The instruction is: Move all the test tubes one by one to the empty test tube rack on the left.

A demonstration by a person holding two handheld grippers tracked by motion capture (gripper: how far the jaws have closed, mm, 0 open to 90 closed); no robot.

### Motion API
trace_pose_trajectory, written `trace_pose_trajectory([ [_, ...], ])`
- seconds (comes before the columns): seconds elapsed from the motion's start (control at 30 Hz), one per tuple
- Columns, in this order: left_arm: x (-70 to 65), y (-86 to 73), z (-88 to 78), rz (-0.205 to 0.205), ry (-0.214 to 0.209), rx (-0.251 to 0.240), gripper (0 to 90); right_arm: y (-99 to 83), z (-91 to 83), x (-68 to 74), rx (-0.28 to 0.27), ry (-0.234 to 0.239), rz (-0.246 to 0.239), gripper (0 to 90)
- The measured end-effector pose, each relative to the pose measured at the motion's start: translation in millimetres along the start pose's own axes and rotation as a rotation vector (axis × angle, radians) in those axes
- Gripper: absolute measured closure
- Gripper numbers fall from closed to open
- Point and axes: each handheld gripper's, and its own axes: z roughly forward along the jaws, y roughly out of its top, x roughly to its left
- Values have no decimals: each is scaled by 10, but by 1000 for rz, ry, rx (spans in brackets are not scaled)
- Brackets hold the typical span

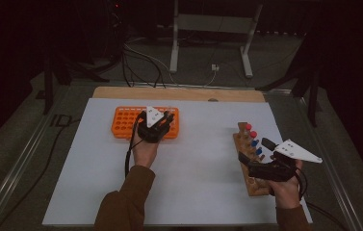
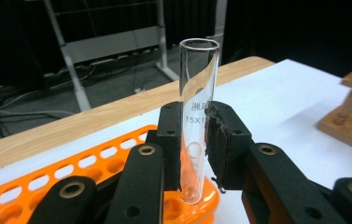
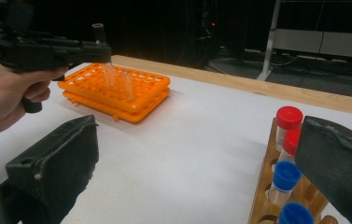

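Tube (image 2: 197, 121) stays upright in my clamped left gripper (image 2: 196, 154) as I lower it squarely into a rack (image 2: 94, 163) hole; right gripper (image 3: 197, 172) gapes empty.

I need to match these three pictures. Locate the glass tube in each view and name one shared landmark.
High view: tube barely visible, centre-left, at the left gripper over the orange rack.
Left gripper view: centre, upright, clamped between the black jaws, bottom over the rack's corner.
Right gripper view: upper left, above the rack.
Shared landmark: the orange rack.
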Motion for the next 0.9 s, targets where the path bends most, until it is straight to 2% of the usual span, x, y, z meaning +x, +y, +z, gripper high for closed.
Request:
trace_pose_trajectory([
  [0.3,66,-68,132,-32,51,17,761,4,-13,-12,-5,3,0,1],
  [0.53,82,-155,235,-50,58,52,761,5,-12,-5,-6,7,-1,1],
  [0.73,99,-297,280,-78,57,92,759,4,-26,-22,-10,6,1,1],
  [0.9,71,-371,317,-63,51,135,762,4,-22,-10,-7,10,0,1],
])
